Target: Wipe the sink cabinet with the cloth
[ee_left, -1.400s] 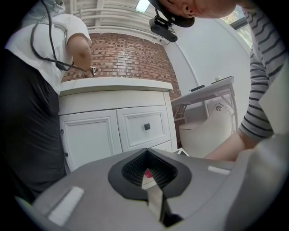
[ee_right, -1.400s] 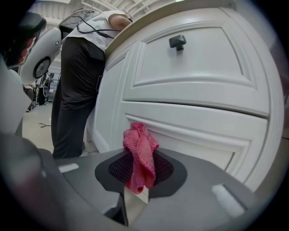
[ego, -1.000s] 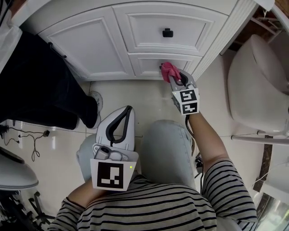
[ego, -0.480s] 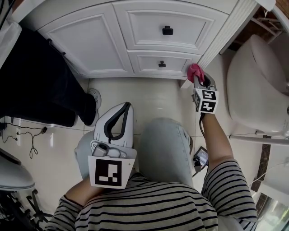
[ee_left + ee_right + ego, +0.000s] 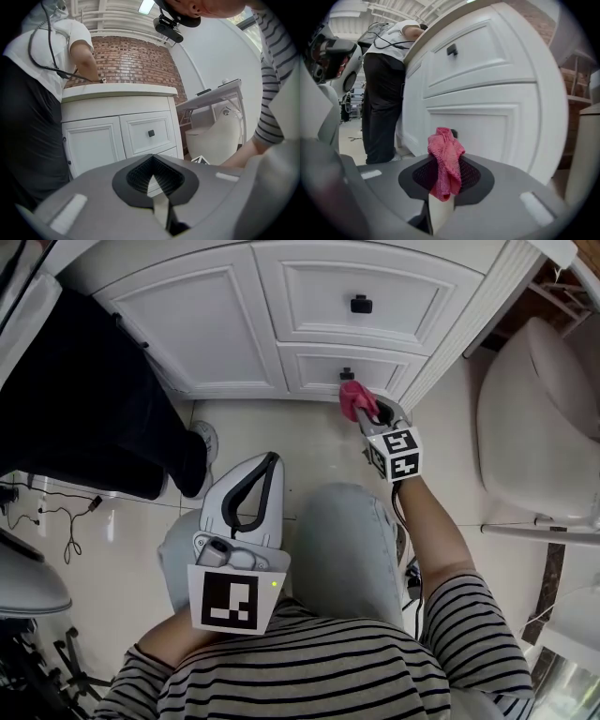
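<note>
One pink cloth between right tongs

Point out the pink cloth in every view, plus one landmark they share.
Head view: cloth upper centre-right, by the lower drawer's knob.
Left gripper view: not in it.
Right gripper view: cloth at centre, clamped by the right gripper.
Shared landmark: upper drawer's black knob.

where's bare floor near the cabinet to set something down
Bare tile runs along the cabinet base, between the bystander's shoe and the right gripper holding the cloth. A second strip lies between cabinet corner and toilet. Crowded nearer: left gripper and knees.
</note>
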Tool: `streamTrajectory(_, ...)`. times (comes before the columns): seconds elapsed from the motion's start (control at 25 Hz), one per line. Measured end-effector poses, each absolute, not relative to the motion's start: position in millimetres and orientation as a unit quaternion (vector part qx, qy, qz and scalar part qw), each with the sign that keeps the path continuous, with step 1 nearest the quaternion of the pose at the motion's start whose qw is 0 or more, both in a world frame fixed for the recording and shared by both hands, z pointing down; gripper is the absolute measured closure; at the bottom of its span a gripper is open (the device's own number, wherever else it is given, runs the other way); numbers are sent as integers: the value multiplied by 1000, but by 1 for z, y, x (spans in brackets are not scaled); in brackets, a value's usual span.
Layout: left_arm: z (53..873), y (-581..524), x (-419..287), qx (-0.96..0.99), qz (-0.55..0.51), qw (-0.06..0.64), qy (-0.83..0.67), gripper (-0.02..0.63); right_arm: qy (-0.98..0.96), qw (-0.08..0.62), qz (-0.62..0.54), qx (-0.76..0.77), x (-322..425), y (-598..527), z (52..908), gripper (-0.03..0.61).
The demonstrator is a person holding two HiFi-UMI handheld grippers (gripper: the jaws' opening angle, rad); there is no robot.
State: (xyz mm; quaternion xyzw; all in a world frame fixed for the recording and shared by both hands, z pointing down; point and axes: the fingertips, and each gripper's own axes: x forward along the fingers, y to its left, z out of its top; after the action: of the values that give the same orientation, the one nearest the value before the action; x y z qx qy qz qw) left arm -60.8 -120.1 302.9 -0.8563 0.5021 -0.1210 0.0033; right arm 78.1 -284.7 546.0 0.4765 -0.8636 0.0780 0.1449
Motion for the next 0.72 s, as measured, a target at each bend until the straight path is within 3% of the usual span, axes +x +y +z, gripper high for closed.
streamTrajectory(0.36, 318, -121, -63, -856, -167, 13, 490, 618, -894, 210, 42, 393, -46, -311, 591, 497)
streamTrajectory(0.72, 329, -125, -46, -866, -185, 28, 463, 618, -838, 196, 62, 506, 48, -322, 599, 495)
